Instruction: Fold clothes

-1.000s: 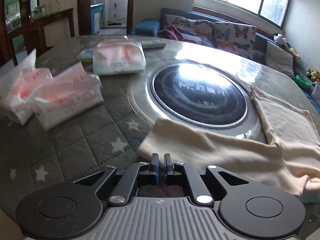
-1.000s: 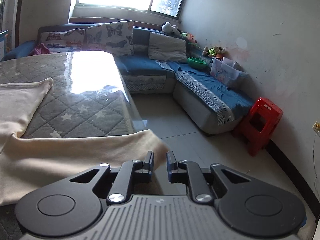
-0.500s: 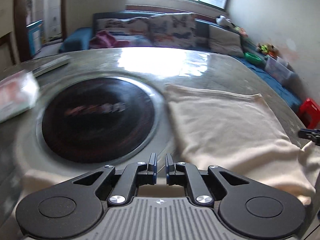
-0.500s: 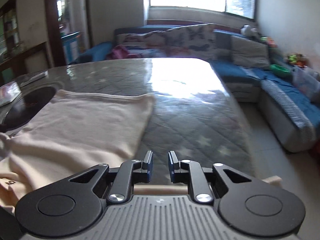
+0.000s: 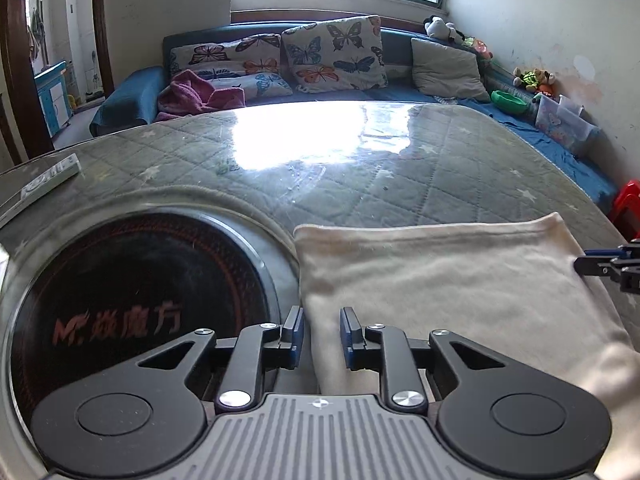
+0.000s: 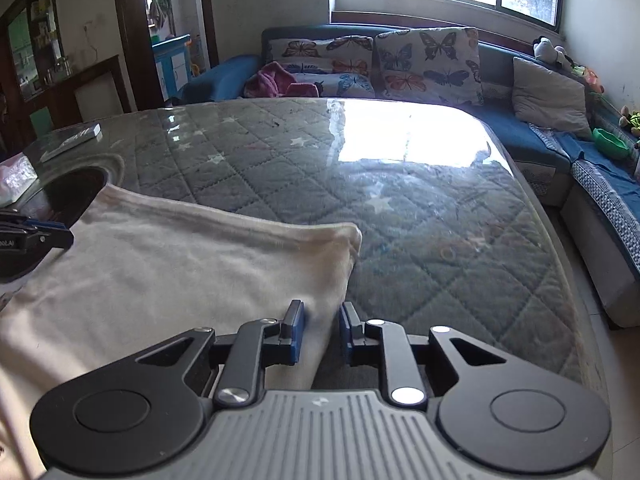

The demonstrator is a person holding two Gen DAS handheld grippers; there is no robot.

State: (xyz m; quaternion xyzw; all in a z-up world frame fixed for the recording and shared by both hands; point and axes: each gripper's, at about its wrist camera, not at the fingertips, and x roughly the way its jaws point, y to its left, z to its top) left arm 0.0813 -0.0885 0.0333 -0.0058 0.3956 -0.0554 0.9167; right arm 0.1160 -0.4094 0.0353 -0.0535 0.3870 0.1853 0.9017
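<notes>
left gripper [image 5: 320, 334]: fingers spread, nothing pinched, over left edge of cream garment [image 5: 440, 280] | right gripper [image 6: 321, 331]: fingers spread, over garment's right edge | garment: flat, folded, on glass-topped table [image 6: 420, 208], beside round black hob [image 5: 132, 300] | remote [image 5: 44, 182] at table's far-left edge

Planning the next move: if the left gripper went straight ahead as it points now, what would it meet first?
The left gripper would likely meet the cream cloth first: its left edge already lies between the open fingers, though height above it is unclear.
</notes>
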